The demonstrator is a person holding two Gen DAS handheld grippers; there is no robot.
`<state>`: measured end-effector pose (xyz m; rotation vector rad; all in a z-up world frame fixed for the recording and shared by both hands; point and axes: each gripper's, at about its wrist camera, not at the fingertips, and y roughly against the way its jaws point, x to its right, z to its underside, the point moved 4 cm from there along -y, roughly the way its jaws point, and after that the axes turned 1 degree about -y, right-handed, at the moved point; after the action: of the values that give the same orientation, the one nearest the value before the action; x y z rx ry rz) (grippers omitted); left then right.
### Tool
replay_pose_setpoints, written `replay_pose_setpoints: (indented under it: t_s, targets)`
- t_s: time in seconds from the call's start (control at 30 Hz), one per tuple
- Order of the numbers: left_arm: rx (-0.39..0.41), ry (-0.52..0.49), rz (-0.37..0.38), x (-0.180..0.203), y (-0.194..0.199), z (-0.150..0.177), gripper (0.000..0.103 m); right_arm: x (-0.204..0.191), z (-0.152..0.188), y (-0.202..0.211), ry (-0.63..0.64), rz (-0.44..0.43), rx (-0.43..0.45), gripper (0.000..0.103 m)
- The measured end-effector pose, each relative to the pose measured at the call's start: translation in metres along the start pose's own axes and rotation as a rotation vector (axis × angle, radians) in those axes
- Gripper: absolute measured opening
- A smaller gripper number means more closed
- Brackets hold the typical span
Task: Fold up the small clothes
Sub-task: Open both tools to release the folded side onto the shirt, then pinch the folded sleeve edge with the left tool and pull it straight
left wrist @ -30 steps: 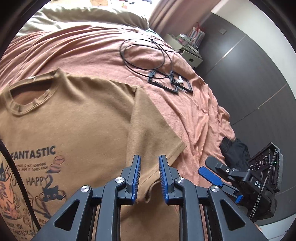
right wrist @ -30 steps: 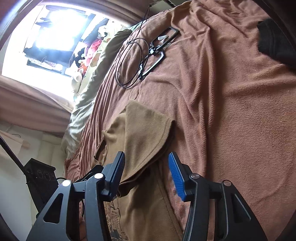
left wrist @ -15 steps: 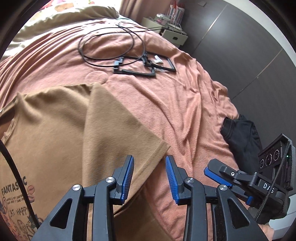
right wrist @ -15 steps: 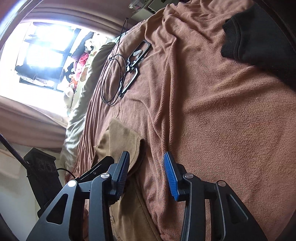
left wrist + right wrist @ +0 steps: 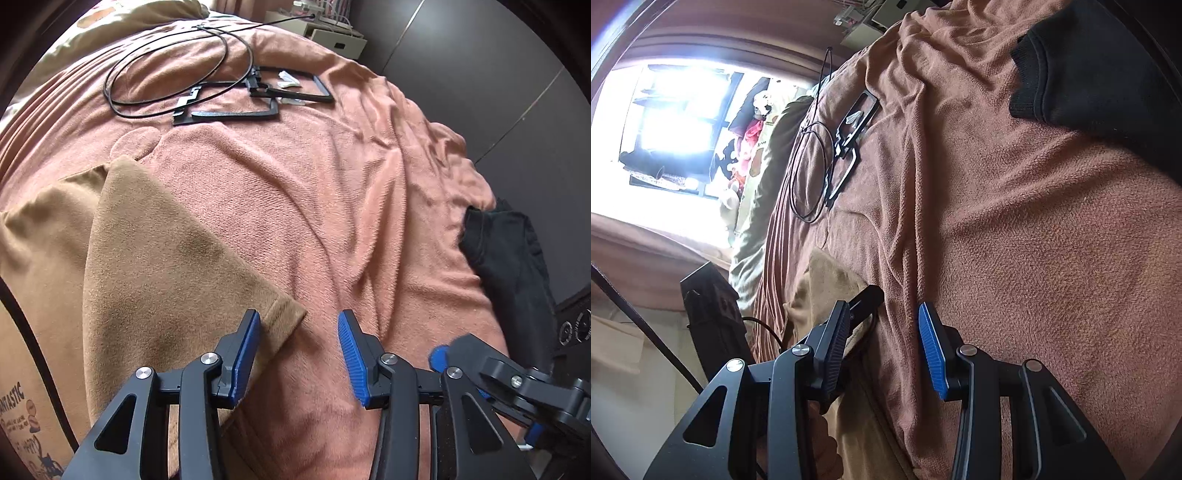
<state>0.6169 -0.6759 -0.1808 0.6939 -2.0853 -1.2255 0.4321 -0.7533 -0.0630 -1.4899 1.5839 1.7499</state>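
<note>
1. Left hand-held gripper (image 5: 298,354): jaws opening, nothing pinched; sleeve (image 5: 177,280) cuff corner just at the left pad.
2. Right hand-held gripper (image 5: 882,350): parted, empty, over bare blanket (image 5: 1015,258).
3. Shirt (image 5: 44,258): flat on bed, left of both grippers; sleeve running up-left from cuff to shoulder. Left gripper nearer.
4. Beyond, well apart: cable (image 5: 177,70), black frames (image 5: 229,110), black garment (image 5: 513,258). Nothing obstructing the cuff.

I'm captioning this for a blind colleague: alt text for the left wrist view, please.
The left hand-held gripper, jaws opening and empty, points down at the sleeve hem of a tan cotton T-shirt spread on a salmon-pink fleece blanket. A black garment lies at the right.
</note>
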Motion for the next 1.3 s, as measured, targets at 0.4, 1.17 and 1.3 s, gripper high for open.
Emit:
replay_pose_setpoints:
  t_s: [0.4, 1.17, 1.3]
  targets:
    - [0.029, 0.104, 0.005, -0.022, -0.003, -0.005, 0.005, -0.007, 0.003, -0.007, 0.028, -0.023, -0.023, 0.037]
    - [0.206, 0.136, -0.099, -0.127, 0.135, -0.008, 0.004, -0.041, 0.017, -0.059, 0.191, -0.042, -0.062, 0.037]
    - [0.22, 0.168, -0.121, -0.153, 0.144, -0.003, 0.004, -0.048, 0.025, -0.068, 0.219, -0.033, -0.075, 0.037]
